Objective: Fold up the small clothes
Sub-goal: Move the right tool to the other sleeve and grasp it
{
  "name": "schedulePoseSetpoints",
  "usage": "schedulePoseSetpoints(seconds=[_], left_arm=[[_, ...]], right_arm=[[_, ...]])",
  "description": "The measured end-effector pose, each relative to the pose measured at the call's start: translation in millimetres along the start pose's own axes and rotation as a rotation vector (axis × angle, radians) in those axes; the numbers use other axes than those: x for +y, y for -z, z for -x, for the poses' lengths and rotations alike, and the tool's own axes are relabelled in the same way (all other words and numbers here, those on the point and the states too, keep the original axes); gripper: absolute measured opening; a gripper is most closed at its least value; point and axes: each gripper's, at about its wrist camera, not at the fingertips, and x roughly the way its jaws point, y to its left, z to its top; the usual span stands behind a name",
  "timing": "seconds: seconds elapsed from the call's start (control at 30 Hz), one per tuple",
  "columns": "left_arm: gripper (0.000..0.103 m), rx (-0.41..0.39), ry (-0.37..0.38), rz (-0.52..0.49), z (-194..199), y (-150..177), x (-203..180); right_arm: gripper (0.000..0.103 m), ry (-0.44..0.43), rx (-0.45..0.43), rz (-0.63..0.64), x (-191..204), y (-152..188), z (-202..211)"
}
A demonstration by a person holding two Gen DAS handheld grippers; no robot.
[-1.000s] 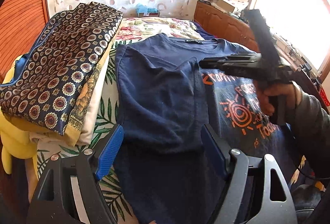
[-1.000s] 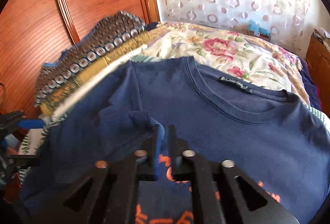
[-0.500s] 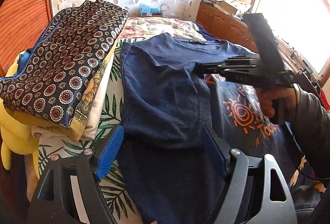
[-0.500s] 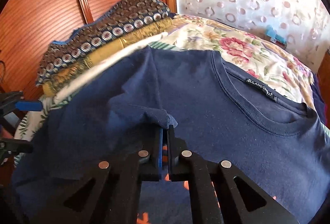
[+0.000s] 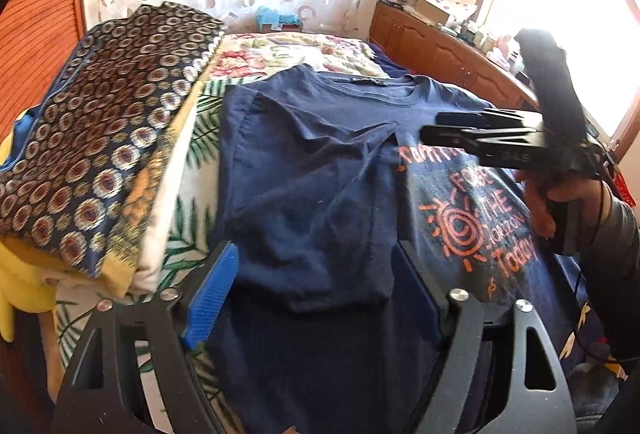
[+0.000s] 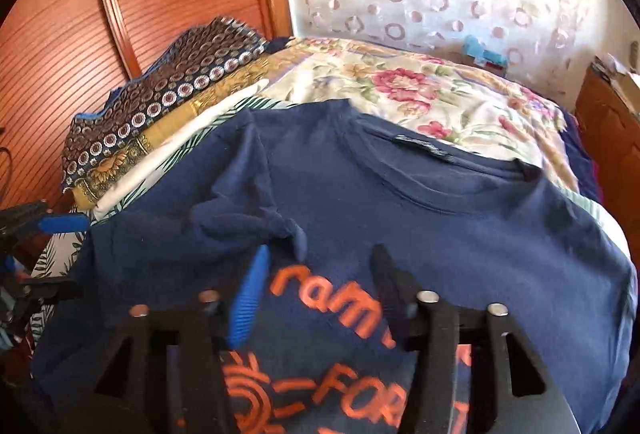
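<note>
A navy T-shirt (image 5: 312, 162) with orange print lies flat on the bed, its left side and sleeve folded inward over the print. It also shows in the right wrist view (image 6: 420, 210). My left gripper (image 5: 316, 290) is open above the shirt's lower folded part, holding nothing. My right gripper (image 6: 320, 274) is open just behind the folded sleeve's crumpled tip (image 6: 280, 226), above the orange letters. It also shows in the left wrist view (image 5: 430, 132), held by a hand.
A stack of folded clothes with a patterned navy cloth (image 5: 108, 138) on top sits left of the shirt, also in the right wrist view (image 6: 168, 94). A floral bedspread (image 6: 400, 90) lies beyond. A wooden dresser (image 5: 440, 54) stands at the right, wooden panelling (image 6: 120, 14) at the left.
My right gripper opened and let go of the folded sleeve, which now rests on the shirt's front. My left gripper stayed open and hardly moved.
</note>
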Motion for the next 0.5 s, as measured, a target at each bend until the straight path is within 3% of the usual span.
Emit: schedulePoseSetpoints(seconds=[0.17,0.3,0.5], left_arm=[[0.080,0.003,0.014,-0.046,-14.1,-14.5,-16.9],[0.081,0.004,0.031,-0.083,-30.2,-30.4,-35.3],[0.081,0.020,0.051,-0.141,-59.0,-53.0,-65.7]], right_arm=[[0.059,0.031,-0.033,-0.057,-19.6,30.1,40.0],[0.074,0.088,-0.064,-0.131,-42.4,60.9,78.3],[0.075,0.215,-0.103,-0.234,-79.2,104.7,125.8]])
